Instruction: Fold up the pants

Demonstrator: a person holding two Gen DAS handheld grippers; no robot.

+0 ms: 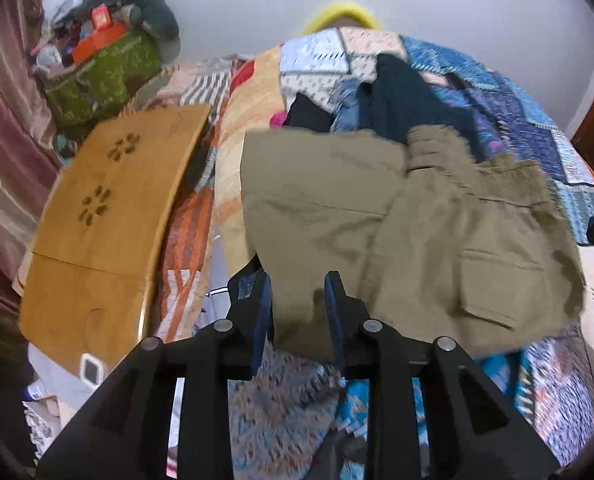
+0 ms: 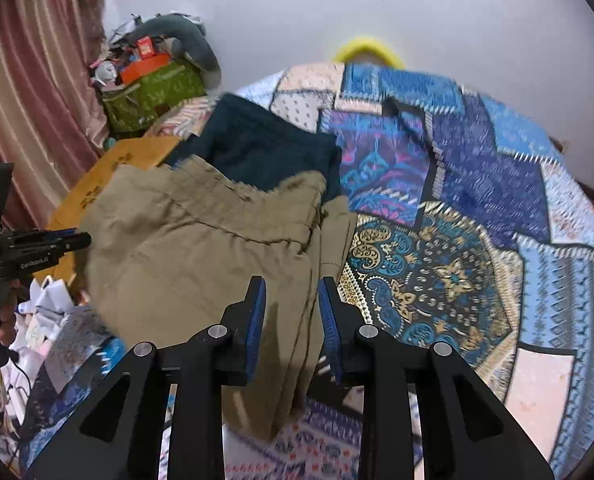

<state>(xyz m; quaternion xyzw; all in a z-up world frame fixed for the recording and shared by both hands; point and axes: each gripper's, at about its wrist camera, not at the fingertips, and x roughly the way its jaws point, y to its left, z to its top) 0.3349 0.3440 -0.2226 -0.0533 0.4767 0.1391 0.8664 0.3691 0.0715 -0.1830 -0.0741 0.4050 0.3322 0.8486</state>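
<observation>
Now both my claws stand partly parted over the khaki pants (image 2: 201,248), which lie folded on the patchwork bedspread (image 2: 477,184), near the bed's left edge, partly over a dark garment (image 2: 257,148). My left claw (image 1: 297,280) straddles the near hem; my right claw (image 2: 291,284) straddles the stacked edge, pads not pressing the cloth. To do this step well, I judge I should let the layers settle flat, lift both claws straight off without snagging, then check the edges line up.

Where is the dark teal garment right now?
The dark teal garment lies on the patchwork quilt just beyond the khaki pants, upper centre-left in the right wrist view.
</observation>
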